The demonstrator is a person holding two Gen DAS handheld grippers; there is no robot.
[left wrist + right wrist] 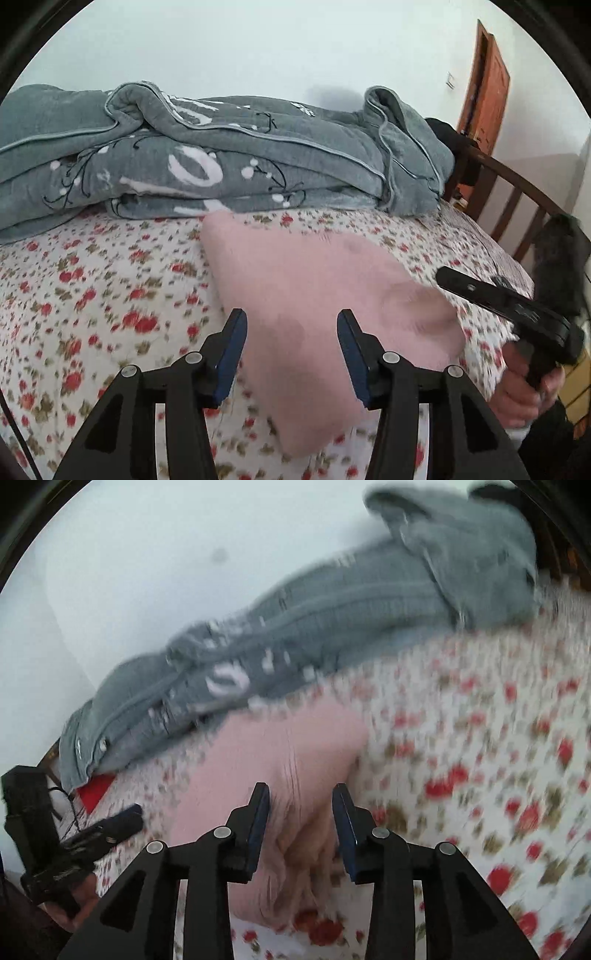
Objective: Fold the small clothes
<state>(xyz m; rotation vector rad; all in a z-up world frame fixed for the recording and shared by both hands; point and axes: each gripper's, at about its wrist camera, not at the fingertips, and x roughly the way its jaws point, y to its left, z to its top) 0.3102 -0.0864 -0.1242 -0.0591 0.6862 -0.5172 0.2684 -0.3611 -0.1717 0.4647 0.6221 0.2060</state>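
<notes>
A small pink garment (pixel 295 266) lies folded on the flowered bed sheet (pixel 92 295), its thick end toward me. My left gripper (pixel 291 317) hovers over its near left part, jaws apart, pads clear of the cloth. In the right wrist view the same pink garment (pixel 280 746) shows bunched folds under my right gripper (pixel 301 788), whose jaws stand apart with the cloth seen between them and no pad pressing on it. The right gripper (pixel 447 278) also appears at the right edge of the left wrist view, held by a hand (pixel 524 391). This view is blurred.
A rumpled grey quilt (pixel 221 155) with white flowers is piled along the wall behind the garment. A dark wooden bed rail (pixel 509 199) with a dark cloth (pixel 557 258) on it bounds the right side. A brown door (pixel 487 85) stands beyond. Something red (pixel 96 790) lies under the quilt's end.
</notes>
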